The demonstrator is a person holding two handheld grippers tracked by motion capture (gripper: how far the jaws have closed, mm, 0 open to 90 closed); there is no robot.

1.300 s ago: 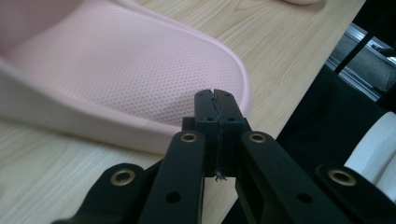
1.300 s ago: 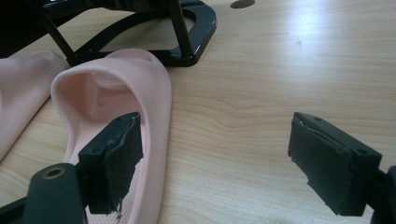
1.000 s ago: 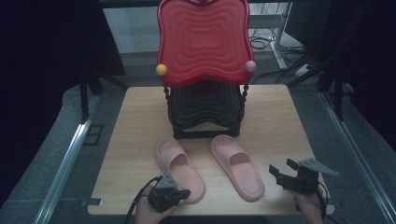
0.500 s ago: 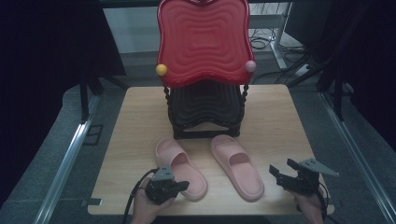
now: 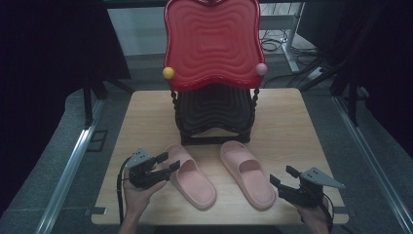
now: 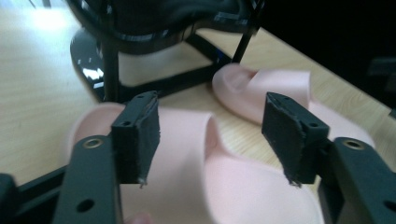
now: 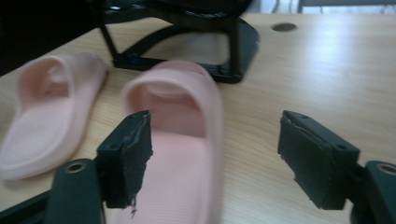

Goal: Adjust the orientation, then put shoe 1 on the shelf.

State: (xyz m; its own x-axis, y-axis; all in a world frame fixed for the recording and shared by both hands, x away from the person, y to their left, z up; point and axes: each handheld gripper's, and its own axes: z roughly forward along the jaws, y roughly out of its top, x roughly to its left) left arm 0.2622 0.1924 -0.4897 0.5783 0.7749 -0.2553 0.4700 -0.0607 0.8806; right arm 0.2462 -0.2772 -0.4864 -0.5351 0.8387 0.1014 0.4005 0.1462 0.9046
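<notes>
Two pink slippers lie side by side on the wooden table (image 5: 292,126), toes toward the black stand. My left gripper (image 5: 165,163) hovers at the outer edge of the left slipper (image 5: 192,178); its jaws have just been opening and stand open, touching nothing. In the left gripper view the left slipper (image 6: 201,158) lies under the gripper (image 6: 210,135), with the right slipper (image 6: 261,88) beyond. My right gripper (image 5: 281,184) is just right of the right slipper (image 5: 246,173); its jaws have just been closing a little but stay open. The right slipper (image 7: 182,140) lies ahead of that gripper (image 7: 215,154), apart from both pads.
A black stand (image 5: 214,117) with a red wavy panel (image 5: 212,41) stands at the table's middle back; a yellow ball (image 5: 168,72) and a pink ball (image 5: 261,69) sit at the panel's lower corners. Metal rails and cables run along the floor on both sides.
My left gripper was shut at the heel of the left slipper; it has lifted away to the left and opened. The right gripper has edged toward the right slipper. Both slippers lie as before.
</notes>
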